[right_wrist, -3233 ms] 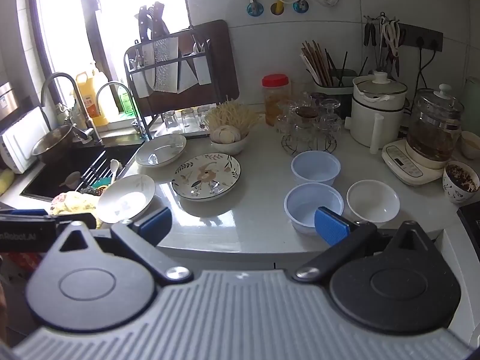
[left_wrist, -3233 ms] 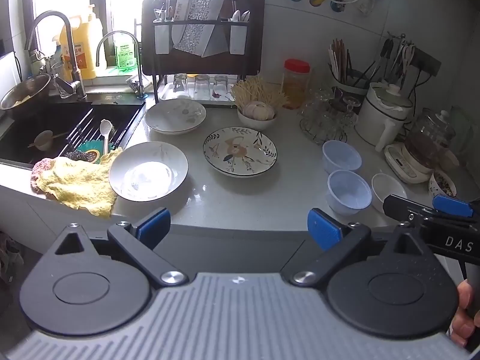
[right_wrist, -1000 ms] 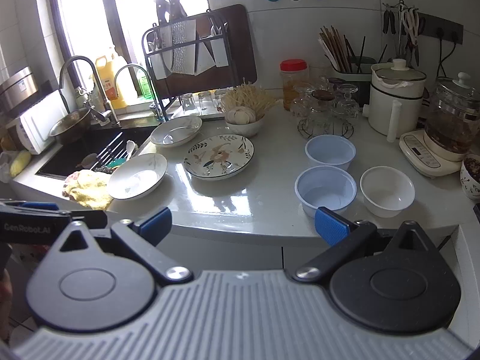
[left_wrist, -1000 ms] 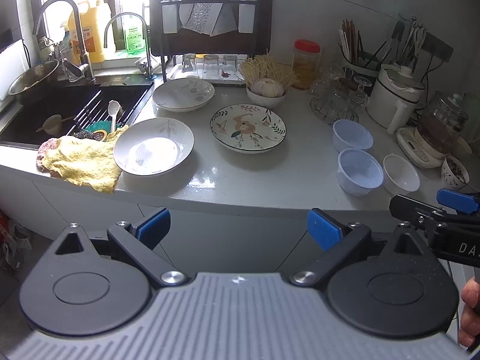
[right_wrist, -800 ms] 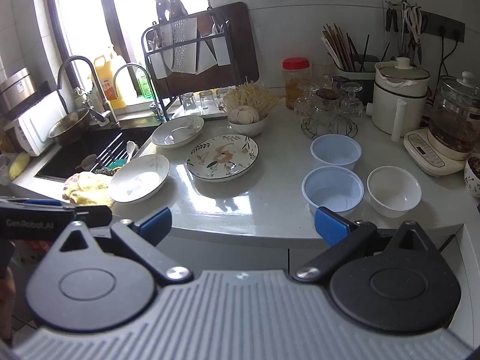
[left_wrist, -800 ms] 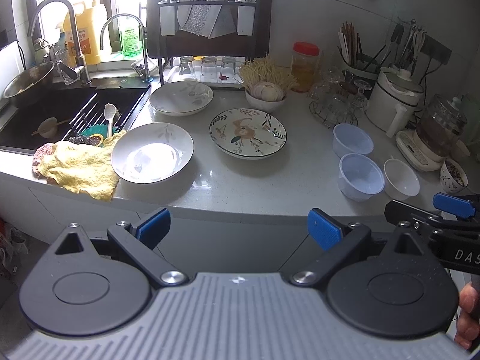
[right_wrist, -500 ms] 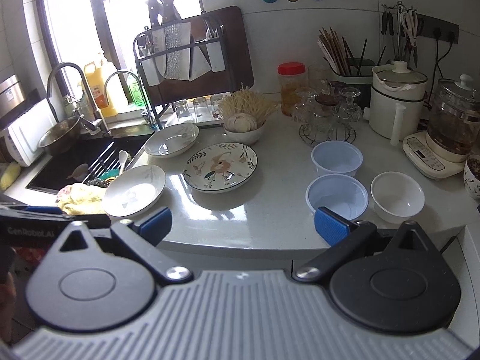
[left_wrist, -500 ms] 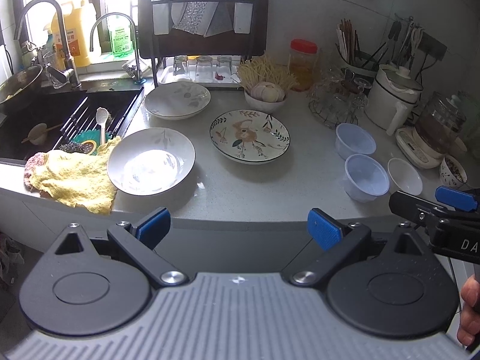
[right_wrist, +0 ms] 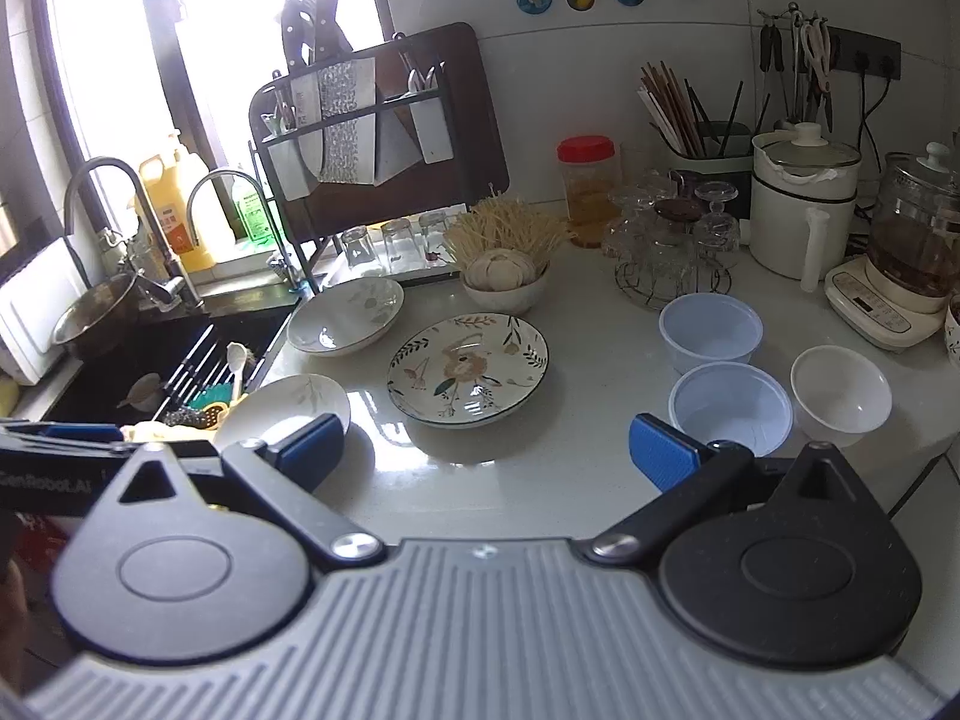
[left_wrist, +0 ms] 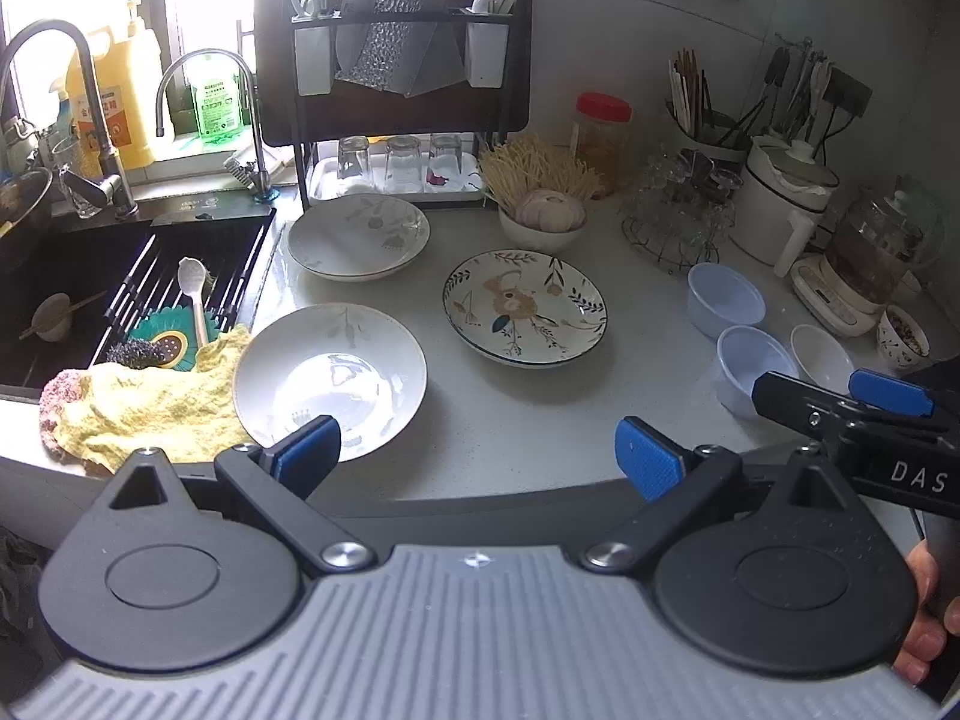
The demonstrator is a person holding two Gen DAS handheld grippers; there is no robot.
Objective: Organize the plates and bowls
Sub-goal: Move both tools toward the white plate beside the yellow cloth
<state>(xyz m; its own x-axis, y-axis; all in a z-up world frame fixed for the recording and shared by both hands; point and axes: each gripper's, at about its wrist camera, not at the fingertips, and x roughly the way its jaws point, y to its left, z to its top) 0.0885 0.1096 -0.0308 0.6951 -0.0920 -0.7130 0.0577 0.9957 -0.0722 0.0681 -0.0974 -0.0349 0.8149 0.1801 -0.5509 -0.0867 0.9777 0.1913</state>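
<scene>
On the grey counter lie a near white plate [left_wrist: 330,381] [right_wrist: 282,408], a far white plate [left_wrist: 358,236] [right_wrist: 345,315] and a flowered plate [left_wrist: 525,307] [right_wrist: 468,367]. To the right stand two pale blue bowls [left_wrist: 726,299] [right_wrist: 711,330], [left_wrist: 753,363] [right_wrist: 730,411] and a small white bowl [left_wrist: 821,354] [right_wrist: 840,387]. My left gripper [left_wrist: 477,459] hovers open over the counter's front edge, its left finger beside the near white plate. My right gripper [right_wrist: 486,450] is open too, empty, just short of the nearer blue bowl.
A black sink [left_wrist: 90,276] with a yellow cloth [left_wrist: 144,408] on its edge lies at the left. A dish rack [left_wrist: 396,90], a garlic bowl [left_wrist: 543,222], a glass stand [left_wrist: 678,228], a white pot [left_wrist: 786,198] and a kettle [left_wrist: 882,252] line the back wall.
Both grippers have moved forward toward the counter, so the plates and bowls look nearer. Both stay open and hold nothing.
</scene>
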